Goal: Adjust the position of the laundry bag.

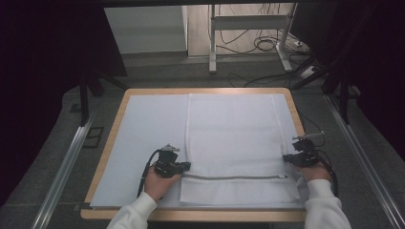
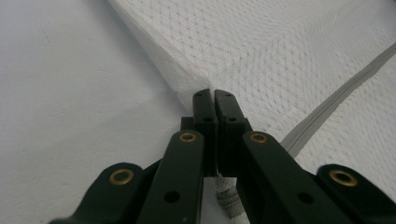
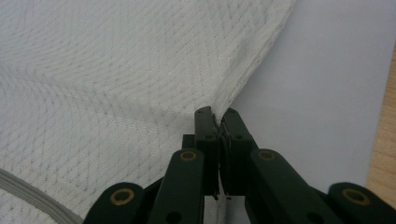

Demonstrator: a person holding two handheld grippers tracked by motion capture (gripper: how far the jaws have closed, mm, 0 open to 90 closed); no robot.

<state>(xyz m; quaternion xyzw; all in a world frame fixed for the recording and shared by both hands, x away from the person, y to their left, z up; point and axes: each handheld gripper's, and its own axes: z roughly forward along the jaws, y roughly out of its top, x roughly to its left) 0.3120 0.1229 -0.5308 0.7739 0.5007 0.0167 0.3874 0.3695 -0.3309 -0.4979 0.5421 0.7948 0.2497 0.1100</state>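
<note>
A white mesh laundry bag point(image 1: 234, 138) lies flat on the table with a grey zipper point(image 1: 234, 177) running across it near the front. My left gripper point(image 1: 187, 166) is shut on the bag's left edge, just above the zipper's end. In the left gripper view the jaws pinch the folded mesh edge point(image 2: 187, 79), and the zipper point(image 2: 327, 107) runs off to the right. My right gripper point(image 1: 287, 158) is shut on the bag's right edge. In the right gripper view my right gripper point(image 3: 216, 114) clamps the mesh hem point(image 3: 243, 79) between its pads.
A white sheet point(image 1: 143, 138) covers the wooden tabletop point(image 1: 196, 215); its wood rim shows at the right point(image 3: 385, 140). Metal rails point(image 1: 62, 167) flank the table. A desk frame and cables point(image 1: 258, 43) stand beyond the far edge.
</note>
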